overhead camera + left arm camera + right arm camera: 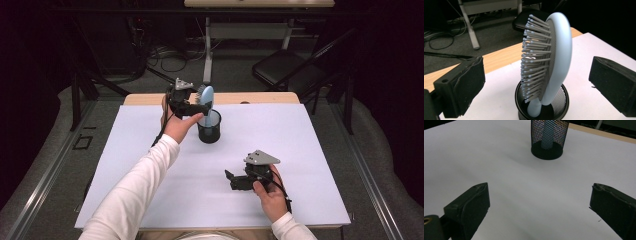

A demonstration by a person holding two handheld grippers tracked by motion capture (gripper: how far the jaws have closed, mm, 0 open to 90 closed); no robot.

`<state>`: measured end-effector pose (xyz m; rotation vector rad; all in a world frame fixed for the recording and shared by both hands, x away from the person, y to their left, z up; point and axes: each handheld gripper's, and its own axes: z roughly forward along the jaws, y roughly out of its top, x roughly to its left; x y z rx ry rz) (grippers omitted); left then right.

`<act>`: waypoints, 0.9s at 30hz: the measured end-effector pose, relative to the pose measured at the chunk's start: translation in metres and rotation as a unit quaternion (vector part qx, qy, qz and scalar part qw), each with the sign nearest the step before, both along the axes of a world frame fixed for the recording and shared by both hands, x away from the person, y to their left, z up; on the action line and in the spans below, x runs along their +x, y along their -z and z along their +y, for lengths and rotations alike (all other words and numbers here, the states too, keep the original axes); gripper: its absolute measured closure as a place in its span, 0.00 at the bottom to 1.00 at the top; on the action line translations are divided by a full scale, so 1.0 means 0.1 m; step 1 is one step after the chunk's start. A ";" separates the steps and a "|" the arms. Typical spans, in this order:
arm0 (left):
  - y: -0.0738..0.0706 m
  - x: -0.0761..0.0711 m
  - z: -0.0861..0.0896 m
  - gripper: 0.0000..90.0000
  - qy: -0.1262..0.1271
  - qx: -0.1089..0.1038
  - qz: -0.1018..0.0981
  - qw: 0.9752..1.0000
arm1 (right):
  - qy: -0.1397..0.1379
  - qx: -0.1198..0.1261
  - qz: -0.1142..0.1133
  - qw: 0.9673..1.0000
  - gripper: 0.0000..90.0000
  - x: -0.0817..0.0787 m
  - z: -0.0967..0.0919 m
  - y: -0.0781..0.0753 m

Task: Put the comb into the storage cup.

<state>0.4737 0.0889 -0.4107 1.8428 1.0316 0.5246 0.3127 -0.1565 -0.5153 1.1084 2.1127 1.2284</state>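
Left claw (pixel 536 82) wide open — flanking hairbrush (pixel 549 60), untouching.

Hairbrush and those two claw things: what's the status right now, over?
Left gripper open, jaws either side of hairbrush. Hairbrush stands handle-down in black mesh cup. Right gripper open, idle over white sheet. Nothing obstructing.

Lab: dark room, floor cables (pixel 170 62), desk (pixel 260 4).

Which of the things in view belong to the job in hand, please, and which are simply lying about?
Part of the job:
- hairbrush, standing handle-down in the cup
- black mesh cup
- left tongs, open around the brush

Just lying about:
- right tongs, open over the bare white sheet
- chair beyond the table
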 end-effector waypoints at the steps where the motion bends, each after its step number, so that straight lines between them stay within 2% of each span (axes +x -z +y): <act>1: -0.01 -0.01 0.01 0.01 0.001 0.001 0.000 1.000 | 0.001 0.000 -0.001 1.000 0.03 0.00 0.00 0.00; 9: -0.09 -0.08 0.10 0.01 0.016 0.006 -0.003 1.000 | 0.004 0.000 -0.004 1.000 0.02 0.00 -0.01 0.00; 17: -0.17 -0.17 0.24 0.01 0.021 0.009 -0.006 1.000 | 0.006 0.004 -0.001 1.000 0.01 0.00 -0.02 -0.01; 25: -0.18 -0.27 0.35 0.01 0.031 0.021 -0.003 0.999 | 0.007 0.005 0.000 1.000 0.01 0.02 -0.04 -0.01; 27: -0.18 -0.31 0.38 0.01 0.036 0.017 -0.003 0.999 | 0.007 0.004 0.001 1.000 0.01 0.02 -0.03 -0.01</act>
